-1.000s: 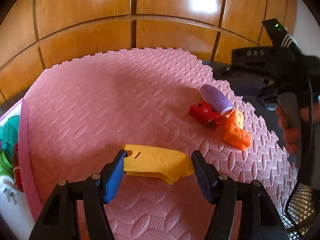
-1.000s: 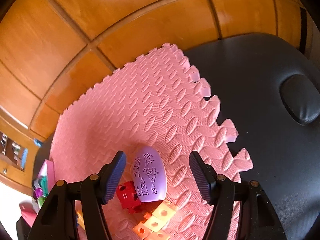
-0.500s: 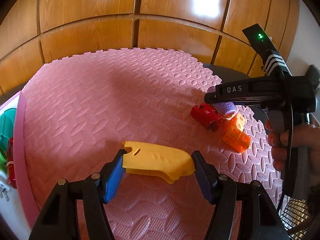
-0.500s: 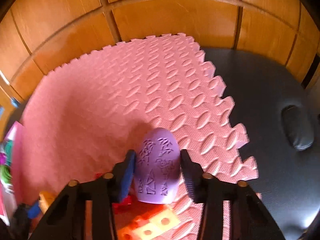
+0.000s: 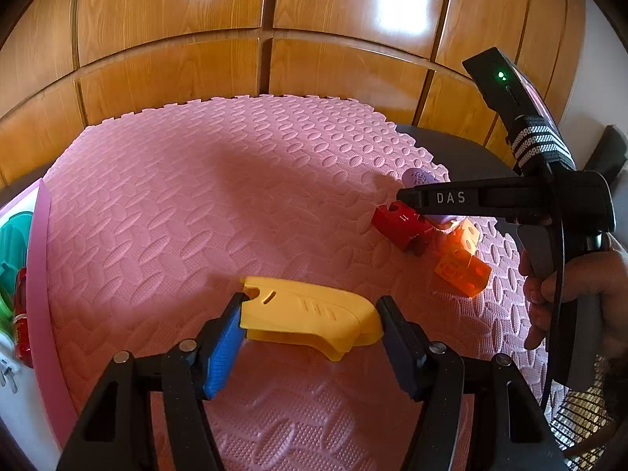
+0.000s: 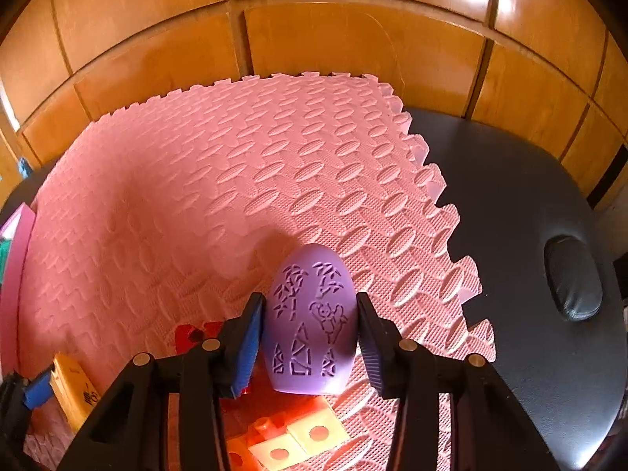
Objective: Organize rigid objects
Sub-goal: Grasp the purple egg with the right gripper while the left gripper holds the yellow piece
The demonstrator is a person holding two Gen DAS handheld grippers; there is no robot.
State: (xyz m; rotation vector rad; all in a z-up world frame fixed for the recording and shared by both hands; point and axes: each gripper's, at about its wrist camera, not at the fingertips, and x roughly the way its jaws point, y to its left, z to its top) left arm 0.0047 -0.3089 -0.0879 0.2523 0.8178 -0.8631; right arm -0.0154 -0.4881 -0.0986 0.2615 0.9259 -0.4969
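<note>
Crowding the clamped purple egg (image 6: pixel 310 322) – red block (image 5: pixel 400 225), orange blocks (image 5: pixel 463 265); left tongs (image 5: pixel 310 337) pinch yellow piece (image 5: pixel 306 312).

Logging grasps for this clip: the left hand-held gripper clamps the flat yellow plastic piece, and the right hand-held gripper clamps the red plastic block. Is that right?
Not quite. The right hand-held gripper clamps the purple egg-shaped piece with embossed patterns, not the red plastic block, which lies on the pink foam mat; the right wrist view shows it. The left hand-held gripper does clamp the flat yellow plastic piece.

Glossy wood-panelled wall (image 5: pixel 271 11), black padded table (image 6: pixel 530 204)
</note>
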